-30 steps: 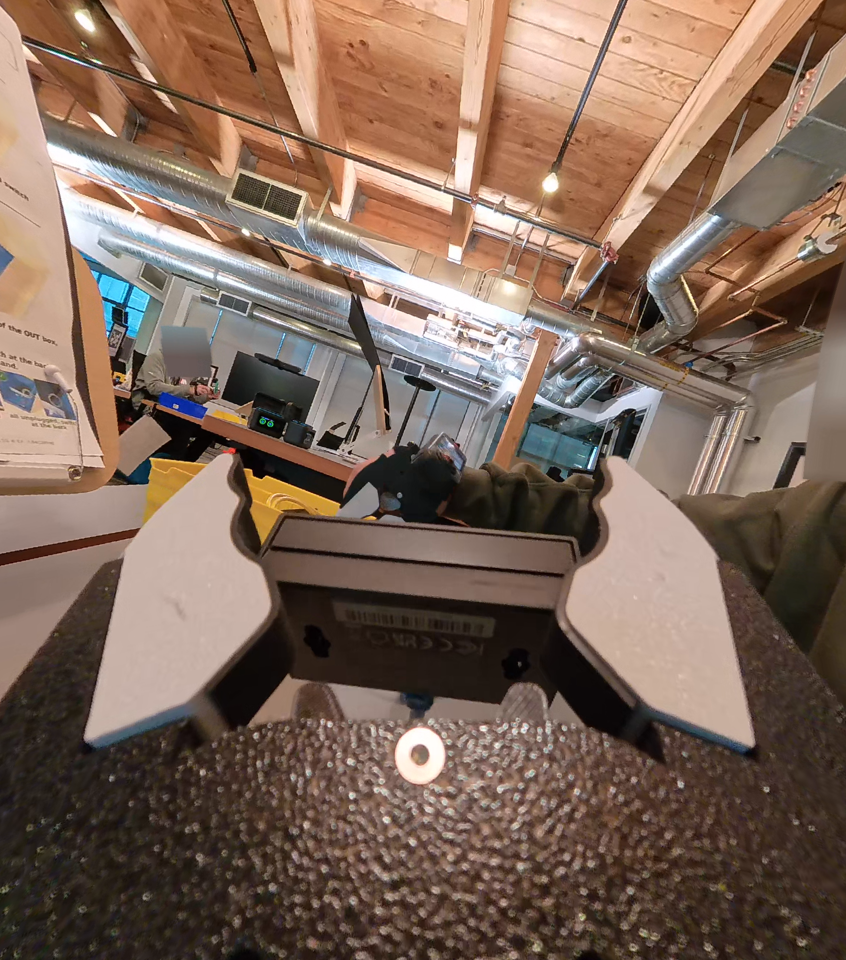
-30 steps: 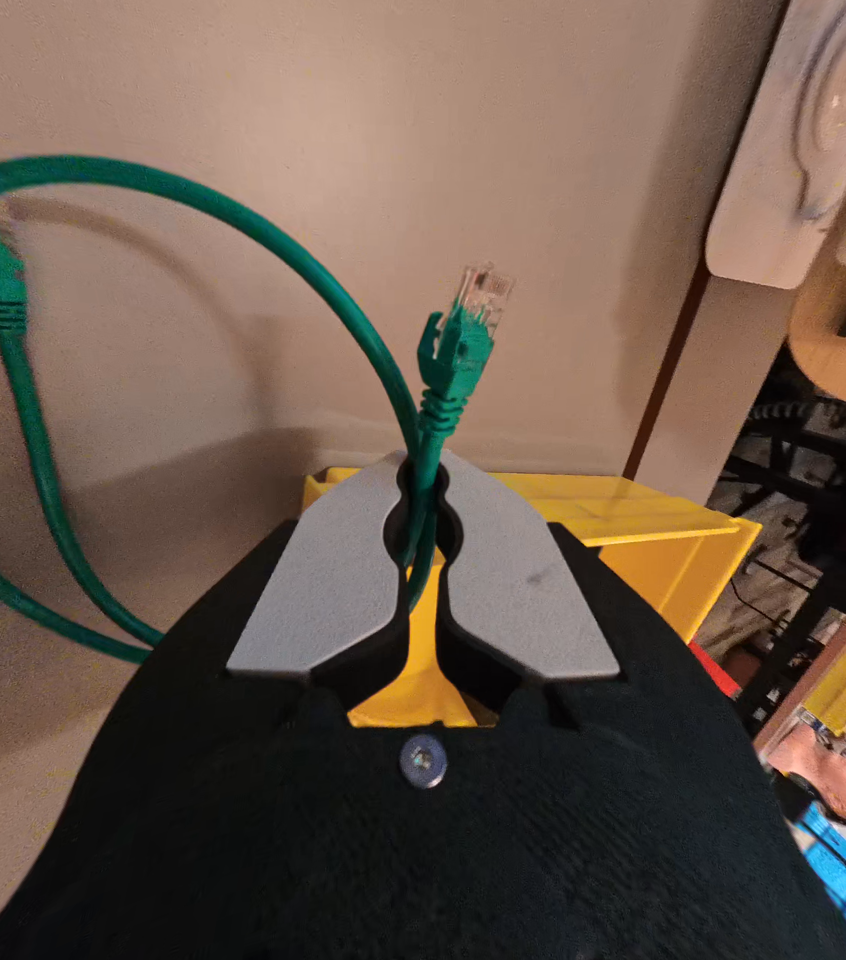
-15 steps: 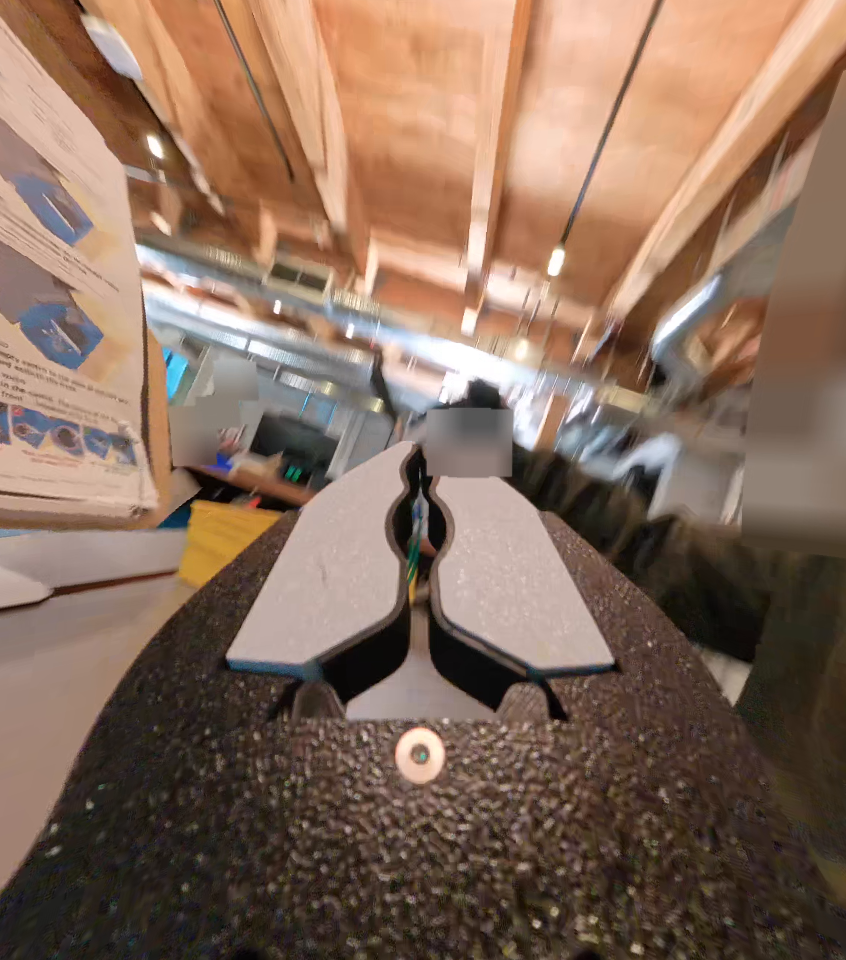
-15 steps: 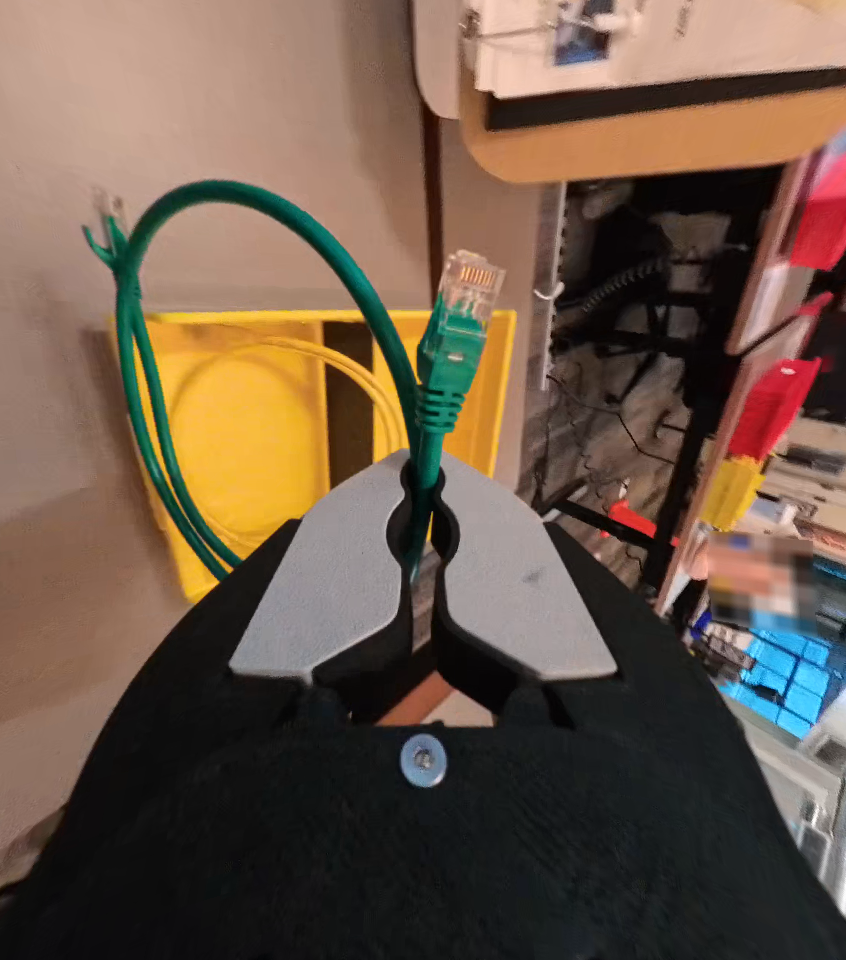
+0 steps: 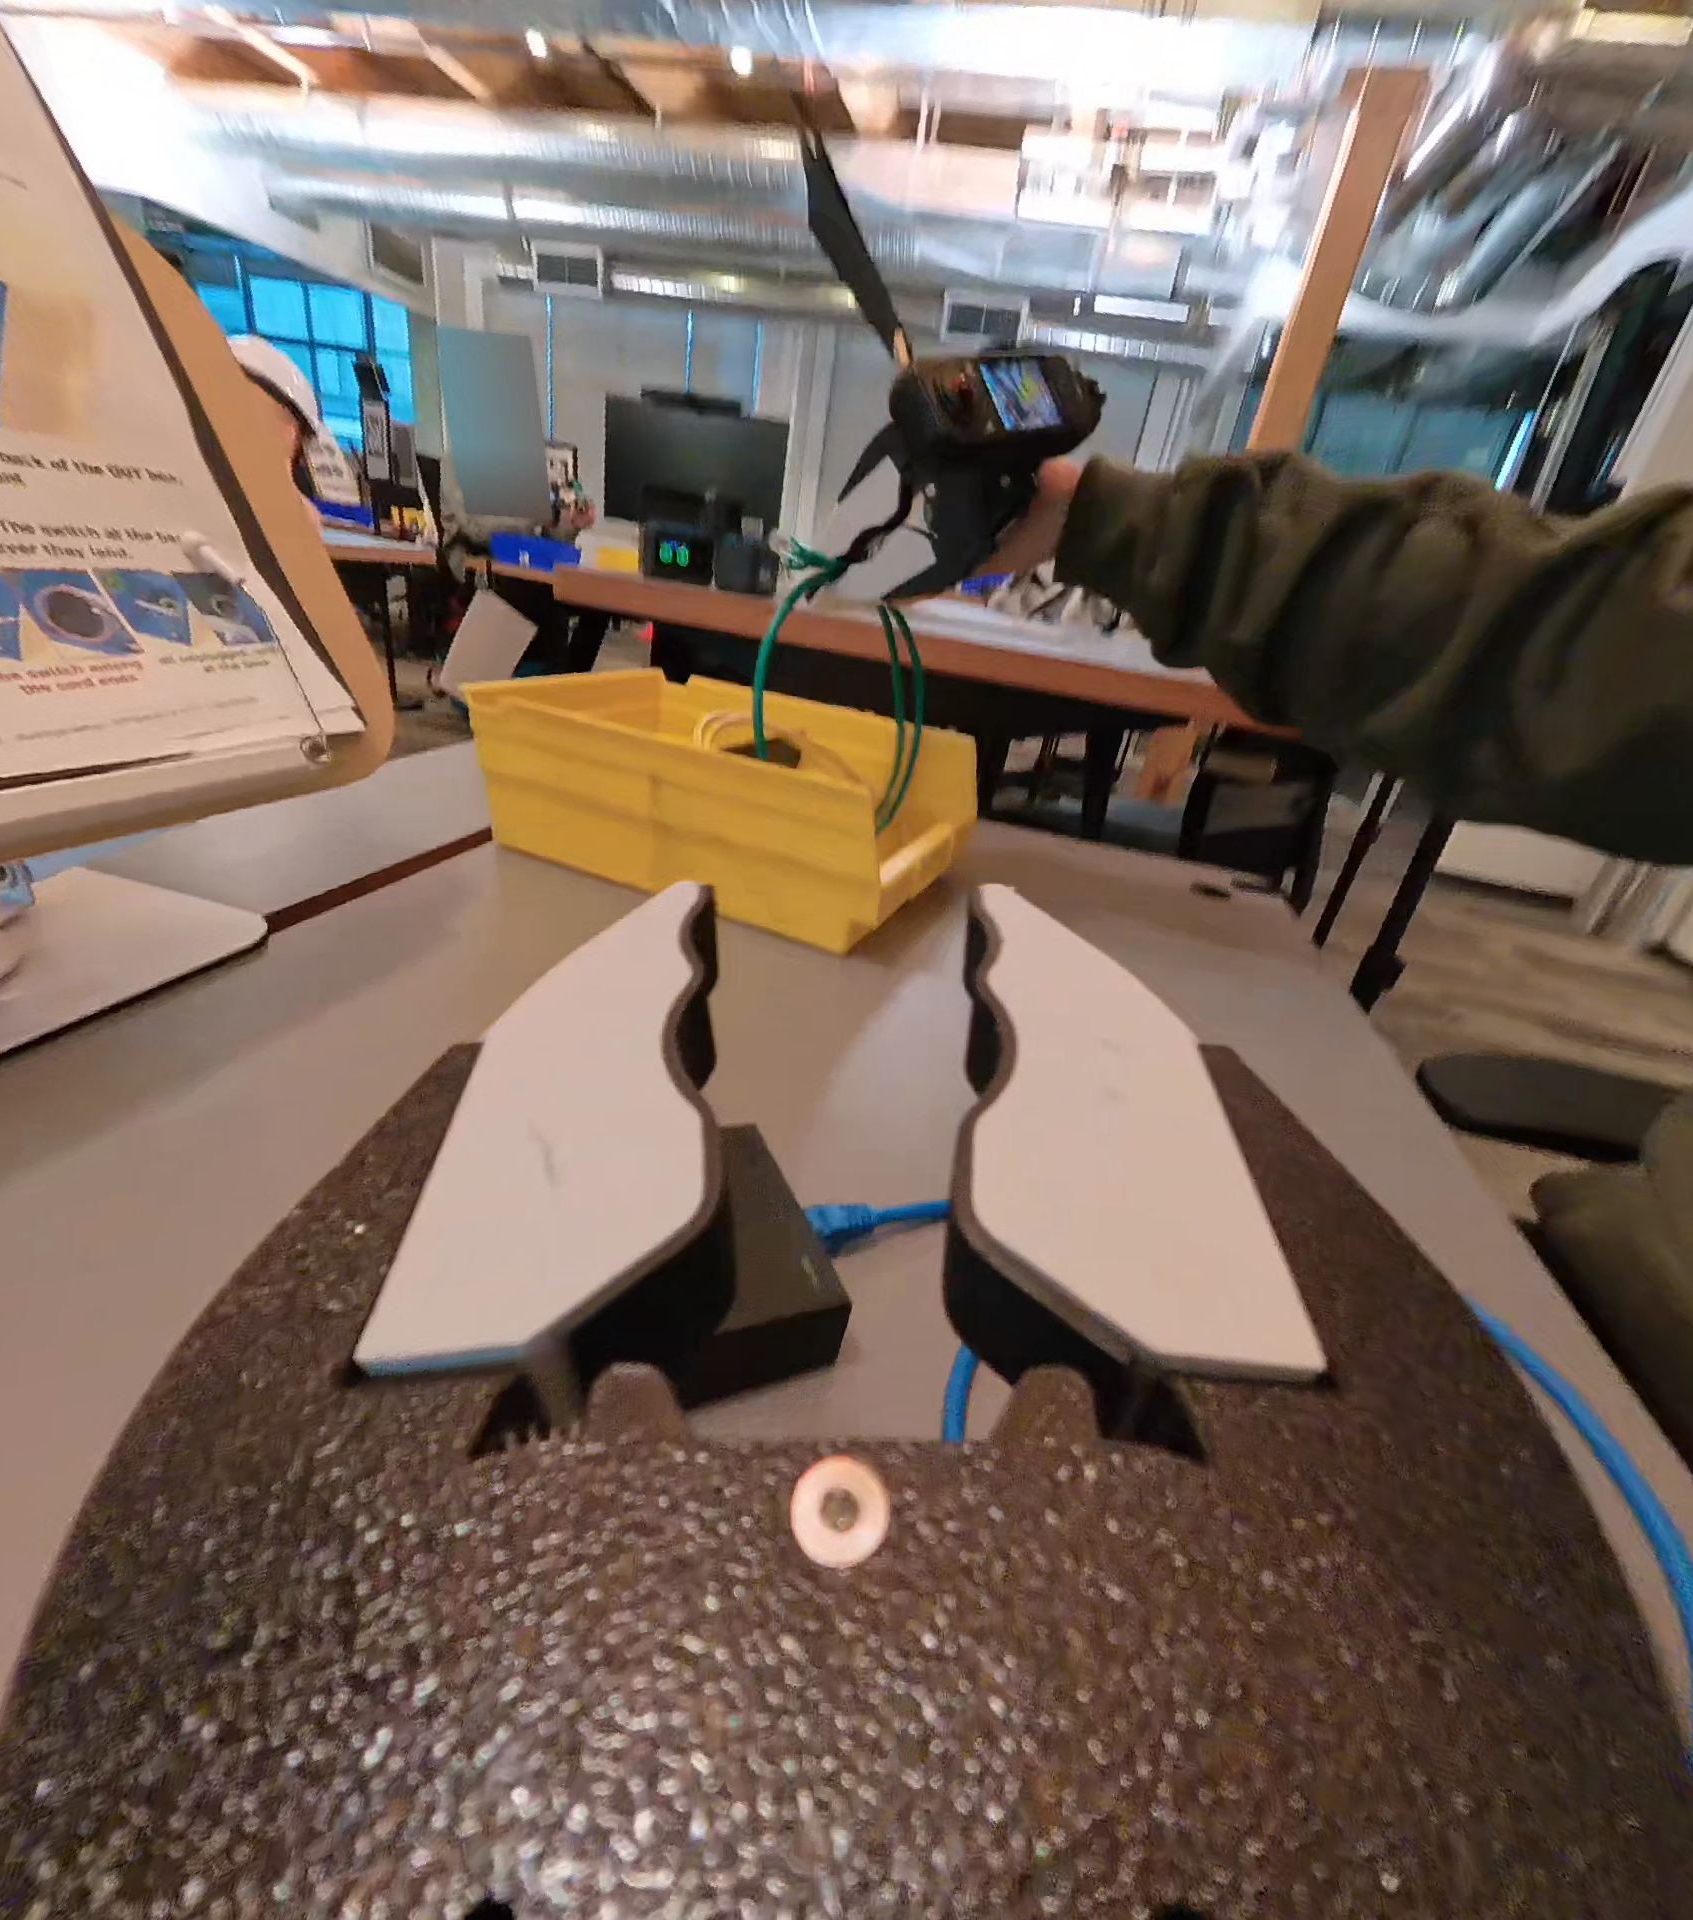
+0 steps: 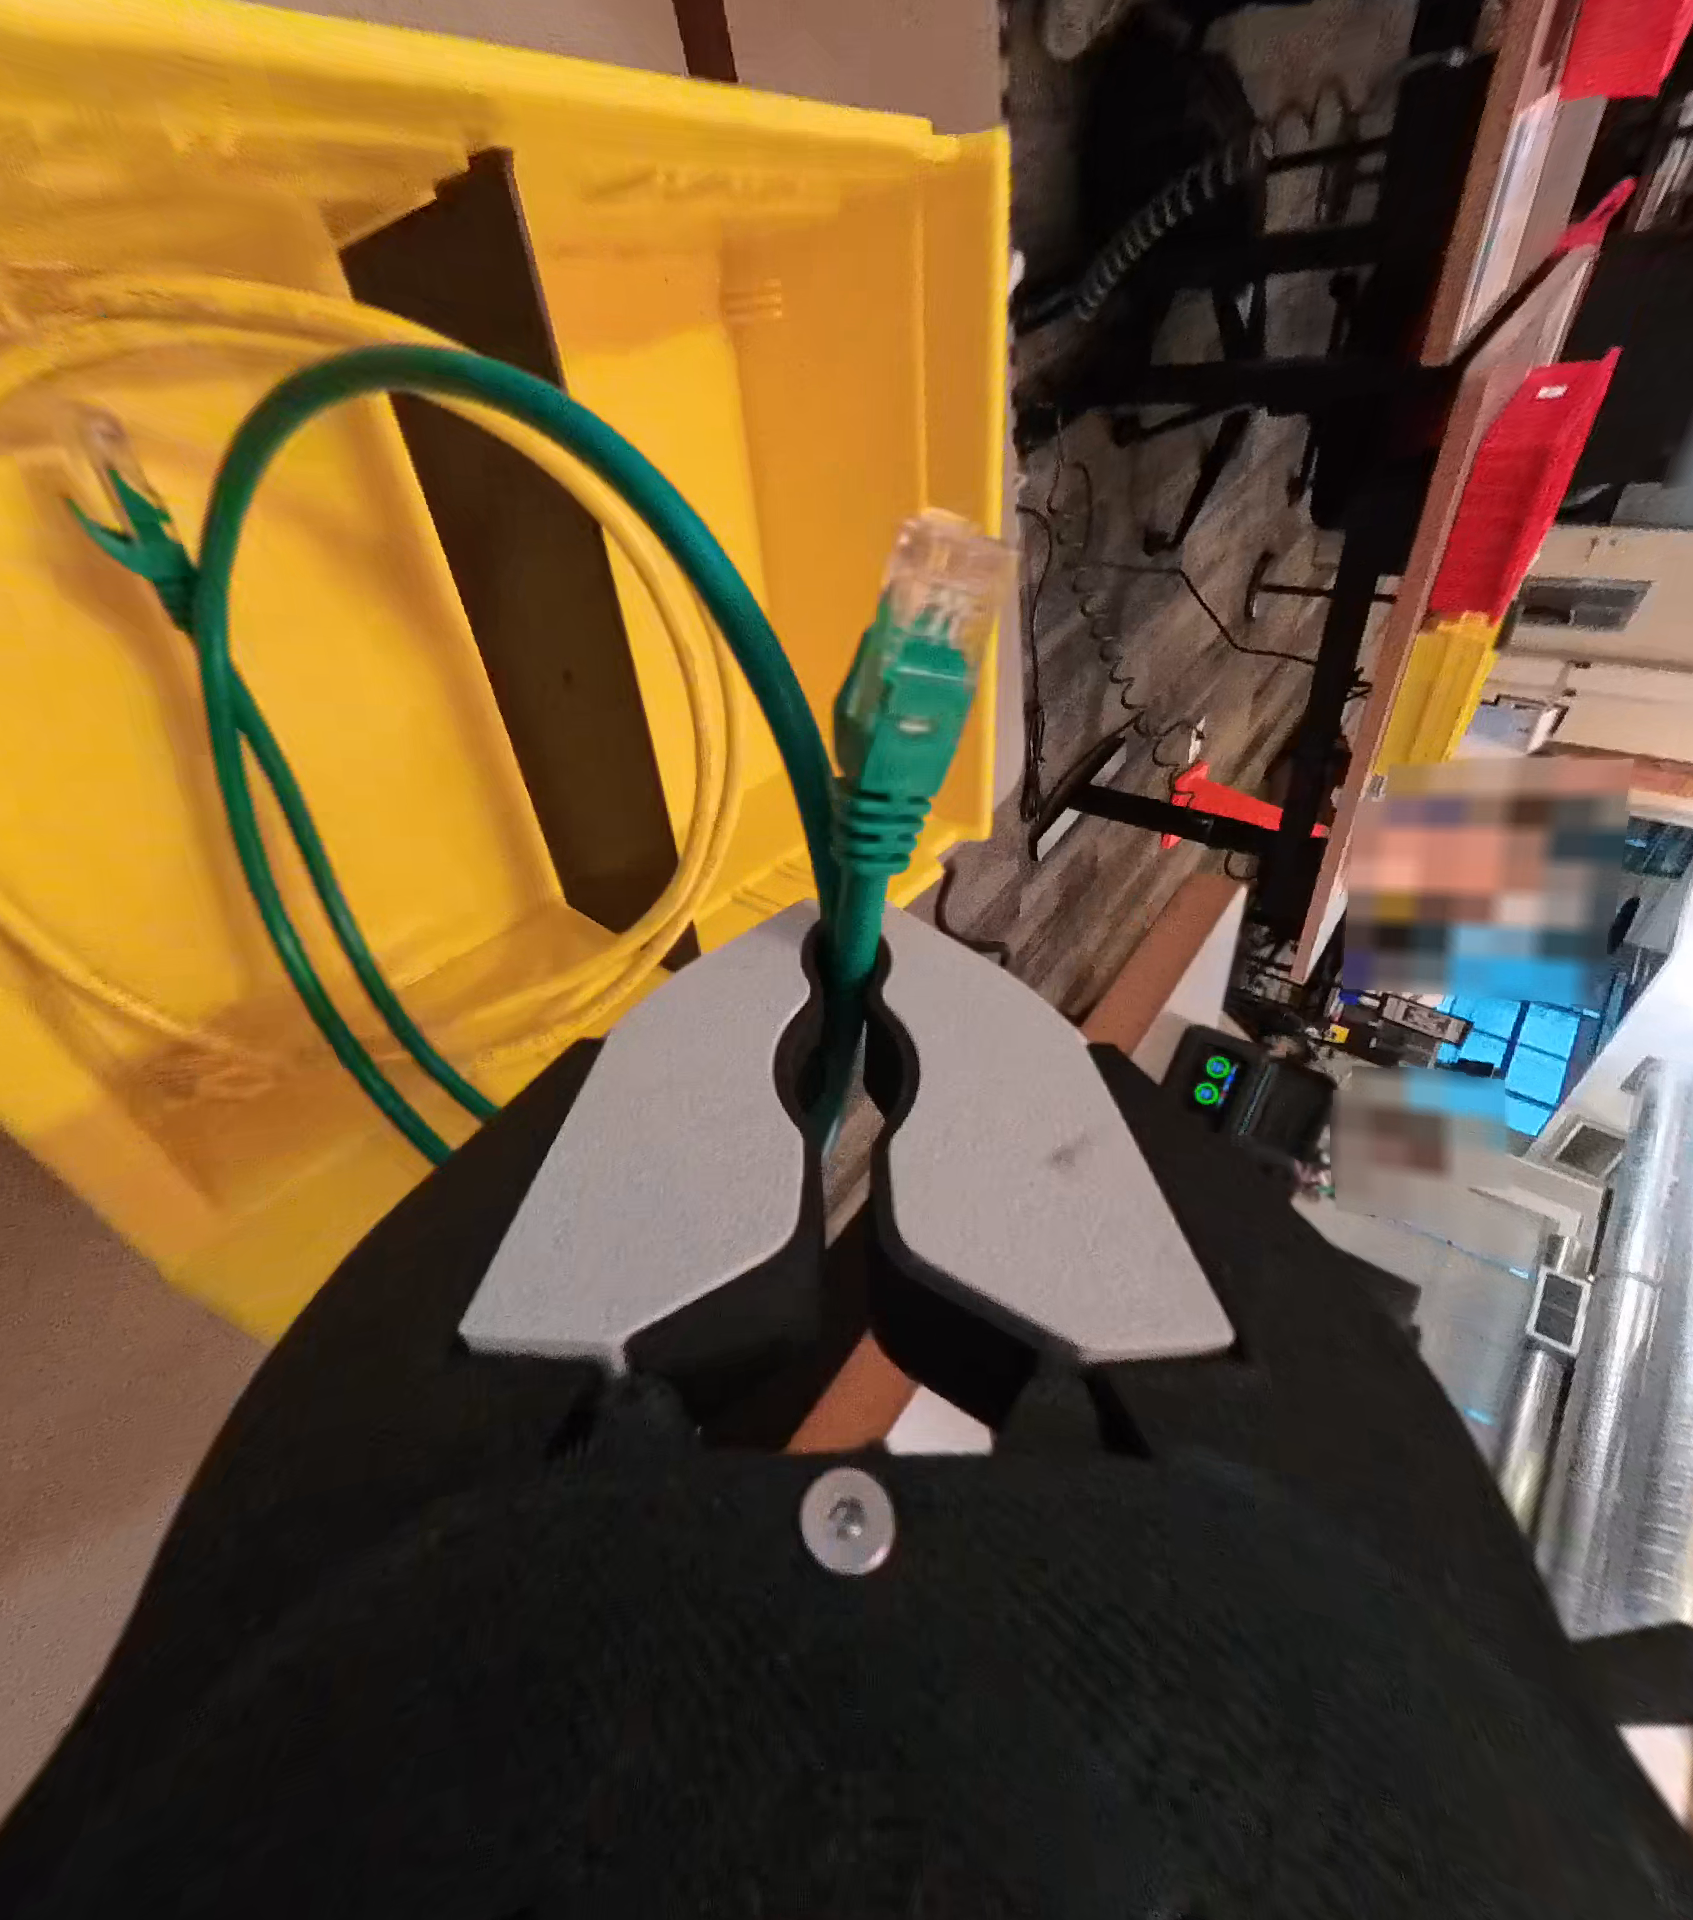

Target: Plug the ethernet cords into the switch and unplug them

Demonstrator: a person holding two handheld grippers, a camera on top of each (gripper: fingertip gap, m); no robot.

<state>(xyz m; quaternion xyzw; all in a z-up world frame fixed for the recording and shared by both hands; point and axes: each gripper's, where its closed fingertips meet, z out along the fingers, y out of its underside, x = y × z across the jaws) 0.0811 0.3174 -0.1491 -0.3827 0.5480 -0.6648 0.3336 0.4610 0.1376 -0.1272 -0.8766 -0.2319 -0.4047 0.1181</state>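
Right tool (image 6: 847, 951) pinches green cord (image 6: 509, 436) below plug; left tool (image 5: 837, 940) wide, empty, above switch (image 5: 780, 1278) on tabletop (image 5: 198, 1091). Risk: dangling loop snags yellow bin (image 5: 717, 821); plug twists, misses port.

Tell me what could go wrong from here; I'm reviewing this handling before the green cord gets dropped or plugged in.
1. The right gripper pinches the green ethernet cord below its plug, so the plug may wobble off aim.
2. Its loose loop hangs into the yellow bin and could snag.
3. The left gripper is open, leaving the switch unsteadied.

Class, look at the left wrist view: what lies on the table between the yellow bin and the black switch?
Nothing: in the left wrist view the grey table is bare between the yellow bin and the black switch.
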